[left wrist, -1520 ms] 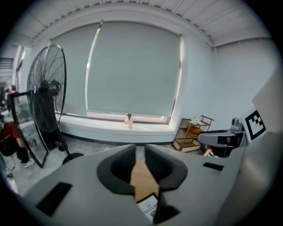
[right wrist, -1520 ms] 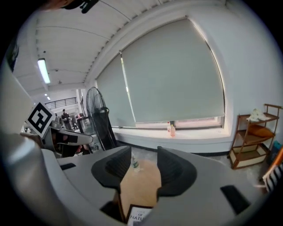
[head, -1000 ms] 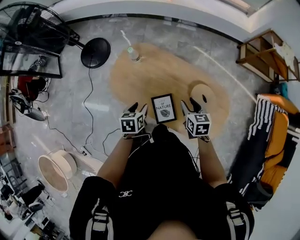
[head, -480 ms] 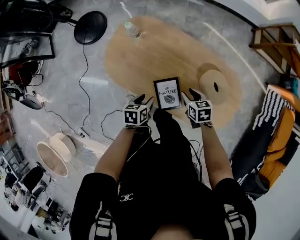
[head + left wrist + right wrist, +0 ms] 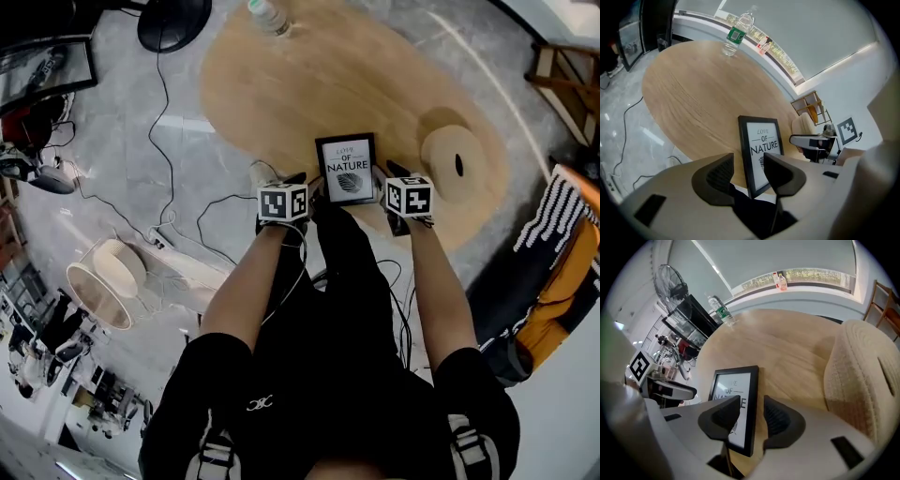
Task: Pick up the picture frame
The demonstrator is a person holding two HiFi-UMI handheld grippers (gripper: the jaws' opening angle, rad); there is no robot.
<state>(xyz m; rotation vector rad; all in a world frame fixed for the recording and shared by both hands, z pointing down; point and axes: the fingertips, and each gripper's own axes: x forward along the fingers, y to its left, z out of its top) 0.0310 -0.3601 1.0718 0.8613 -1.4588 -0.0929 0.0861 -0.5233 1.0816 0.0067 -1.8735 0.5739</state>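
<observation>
Left gripper [image 5: 746,171]: fingers spread astride the frame's [image 5: 346,169] left edge. Right gripper [image 5: 751,416]: fingers just closing in, not pinching, astride its right edge. Frame stands upright at the worktop's [image 5: 309,84] near rim, long axis vertical, print facing the person.

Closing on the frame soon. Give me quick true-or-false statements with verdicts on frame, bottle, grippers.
1. The picture frame stands upright on the table. True.
2. The water bottle stands beside the frame. False: it is at the table's far end.
3. The right gripper has nothing between its fingers. False: the frame's right edge is there; they have just been closing, not yet pressing.
4. The left gripper has the frame's left edge between its open fingers. True.
</observation>
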